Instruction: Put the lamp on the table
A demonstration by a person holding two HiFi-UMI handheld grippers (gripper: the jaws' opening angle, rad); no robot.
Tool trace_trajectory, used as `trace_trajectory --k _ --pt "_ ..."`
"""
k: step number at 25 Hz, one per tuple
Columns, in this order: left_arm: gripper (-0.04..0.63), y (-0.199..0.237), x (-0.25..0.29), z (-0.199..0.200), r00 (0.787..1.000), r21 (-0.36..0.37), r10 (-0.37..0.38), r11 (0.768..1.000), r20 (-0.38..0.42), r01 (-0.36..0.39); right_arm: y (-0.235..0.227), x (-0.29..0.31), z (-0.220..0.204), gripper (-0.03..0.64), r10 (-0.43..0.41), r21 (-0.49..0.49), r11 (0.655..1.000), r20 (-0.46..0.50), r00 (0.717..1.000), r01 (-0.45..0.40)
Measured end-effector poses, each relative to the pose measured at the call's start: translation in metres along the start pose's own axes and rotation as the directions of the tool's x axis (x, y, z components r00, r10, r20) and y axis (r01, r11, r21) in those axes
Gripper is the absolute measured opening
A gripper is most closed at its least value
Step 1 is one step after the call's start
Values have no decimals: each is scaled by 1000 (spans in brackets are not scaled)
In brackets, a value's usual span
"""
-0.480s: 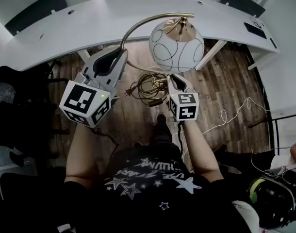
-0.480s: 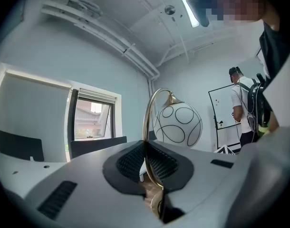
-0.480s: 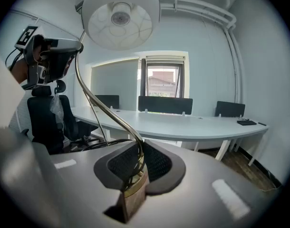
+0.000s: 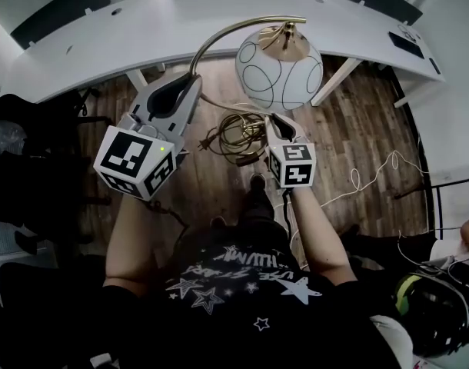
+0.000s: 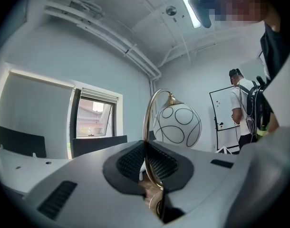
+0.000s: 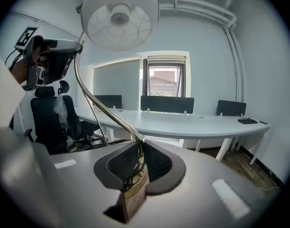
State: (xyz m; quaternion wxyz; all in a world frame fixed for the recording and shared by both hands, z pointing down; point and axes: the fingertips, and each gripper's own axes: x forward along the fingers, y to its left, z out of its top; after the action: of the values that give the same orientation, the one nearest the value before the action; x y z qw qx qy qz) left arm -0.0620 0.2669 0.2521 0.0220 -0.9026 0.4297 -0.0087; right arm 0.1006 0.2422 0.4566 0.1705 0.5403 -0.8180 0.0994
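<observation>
The lamp point(image 4: 279, 66) — white globe shade on a curved brass arm — is held in the air above the wood-plank floor point(image 4: 357, 137), just short of the long curved white table point(image 4: 142, 37). The left gripper point(image 4: 193, 83) is clamped on the brass arm, the right gripper point(image 4: 274, 121) on the stem near the base. Dark chair backs point(image 6: 166, 103) line the table's far side under a window point(image 6: 165, 82).

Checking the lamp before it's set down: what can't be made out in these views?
Lamp base: right gripper view, mostly sunk between the right gripper's shut jaws; head view, under that gripper.
Cord: head view, its end lost in the coil.
Dark item on table: head view, too small.
</observation>
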Motion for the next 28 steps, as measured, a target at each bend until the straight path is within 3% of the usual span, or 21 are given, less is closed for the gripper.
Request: trace_trajectory --k 12,28 --pt "31 7 11 -8 999 -15 -43 999 -12 43 -3 15 -7 40 -18 36 999 -19 1000 19" --pt "31 6 -10 8 997 -18 -62 998 44 63 9 -1 8 40 -46 34 998 -5 999 46"
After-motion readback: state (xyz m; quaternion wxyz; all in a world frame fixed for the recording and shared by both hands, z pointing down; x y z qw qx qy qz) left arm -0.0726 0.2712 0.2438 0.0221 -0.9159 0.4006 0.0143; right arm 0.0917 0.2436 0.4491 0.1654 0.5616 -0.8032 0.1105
